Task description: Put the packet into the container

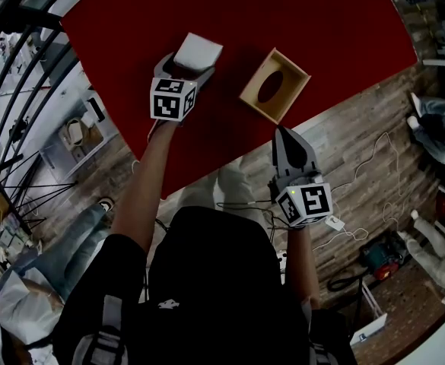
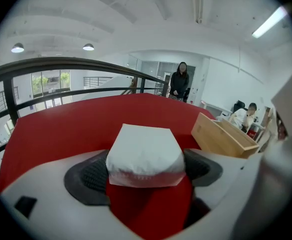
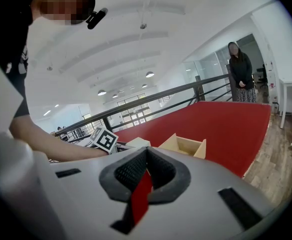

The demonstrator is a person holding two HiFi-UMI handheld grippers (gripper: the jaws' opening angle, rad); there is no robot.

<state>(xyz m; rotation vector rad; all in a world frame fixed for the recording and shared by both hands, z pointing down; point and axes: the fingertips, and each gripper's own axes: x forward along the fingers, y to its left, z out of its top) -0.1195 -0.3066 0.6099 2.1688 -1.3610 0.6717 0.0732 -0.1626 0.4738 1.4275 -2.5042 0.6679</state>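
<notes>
Left tongs stand wide, pads touching both sides of the white packet, which sits on the red counter. The wooden container lies right of them (open top, near the counter edge). Right tongs are closed together, empty, just short of the container.

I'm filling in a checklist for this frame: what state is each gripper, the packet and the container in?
left gripper: closed on the packet's two sides.
right gripper: shut, nothing between its jaws.
packet: held between the left gripper's pads, not yet in the container.
container: upright, open at the top, no packet in it.
</notes>
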